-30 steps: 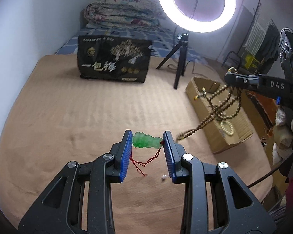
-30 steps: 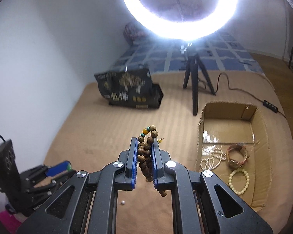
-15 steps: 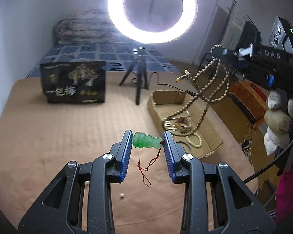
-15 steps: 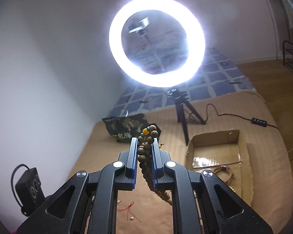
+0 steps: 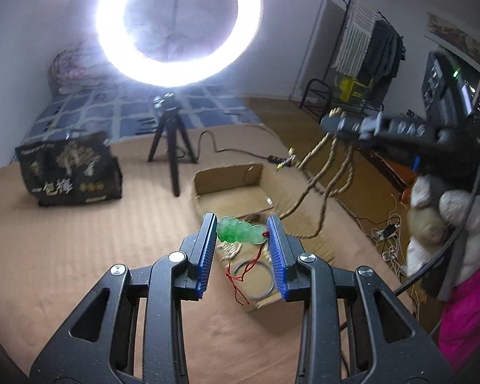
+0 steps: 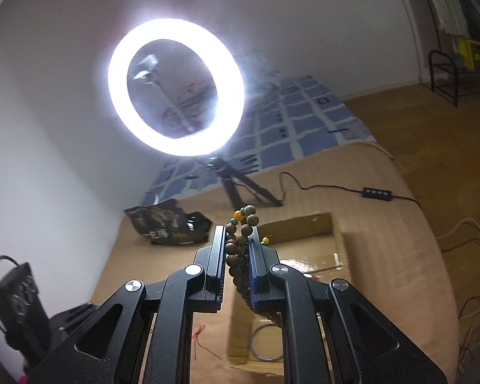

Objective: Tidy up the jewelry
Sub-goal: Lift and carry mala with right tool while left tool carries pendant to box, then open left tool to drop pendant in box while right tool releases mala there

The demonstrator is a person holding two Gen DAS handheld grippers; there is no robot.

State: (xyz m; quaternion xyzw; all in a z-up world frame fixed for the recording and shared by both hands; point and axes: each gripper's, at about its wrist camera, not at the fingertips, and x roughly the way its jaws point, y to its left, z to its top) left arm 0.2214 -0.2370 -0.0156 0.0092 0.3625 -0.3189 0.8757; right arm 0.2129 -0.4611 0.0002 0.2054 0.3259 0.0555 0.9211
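My left gripper is shut on a green jade pendant with a red cord hanging below, held over the near end of the open cardboard box. My right gripper is shut on a long brown wooden bead necklace. In the left wrist view the right gripper is raised high to the right of the box and the bead necklace hangs in loops down toward it. A silver bangle and pale beads lie in the box.
A lit ring light on a black tripod stands behind the box. A black snack bag stands at the back left. A cable with a switch runs along the tan bed cover. A black device sits at the left.
My left gripper has moved right with the pendant and now hangs over the box. My right gripper has risen and tilted up, lifting the bead necklace higher.
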